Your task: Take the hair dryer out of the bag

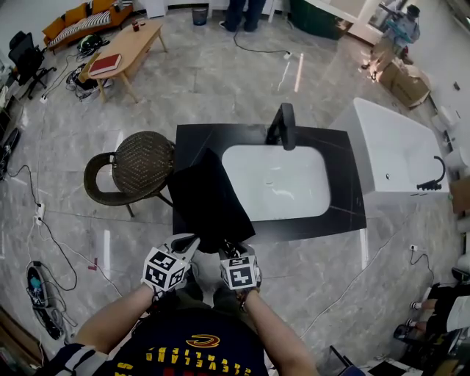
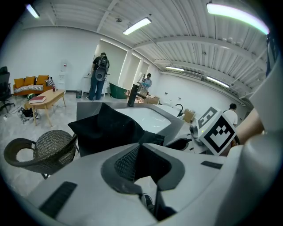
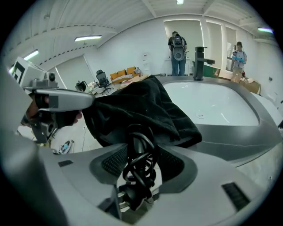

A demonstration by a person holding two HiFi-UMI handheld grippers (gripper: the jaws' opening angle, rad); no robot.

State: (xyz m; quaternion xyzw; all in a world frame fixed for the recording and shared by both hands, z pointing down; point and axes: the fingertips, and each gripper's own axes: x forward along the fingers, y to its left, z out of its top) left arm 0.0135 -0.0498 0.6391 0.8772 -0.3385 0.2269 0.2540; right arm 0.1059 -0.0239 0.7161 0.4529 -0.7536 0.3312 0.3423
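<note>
A black cloth bag (image 1: 209,198) lies on the black counter (image 1: 345,183) left of the basin and droops over its front edge. It also shows in the left gripper view, bag (image 2: 108,128), and in the right gripper view, bag (image 3: 141,110). My left gripper (image 1: 191,244) is at the bag's lower left edge; its jaws (image 2: 140,165) stand nearly together with a strip of black fabric between them. My right gripper (image 1: 230,250), beside it, is shut on a coiled black cord (image 3: 139,170) that comes out of the bag. The hair dryer's body is hidden.
A white basin (image 1: 275,182) with a black faucet (image 1: 283,125) fills the counter's middle. A wicker chair (image 1: 136,165) stands left of the counter, a white bathtub (image 1: 400,147) to the right. Cables (image 1: 44,235) lie on the floor. People stand far back (image 1: 242,15).
</note>
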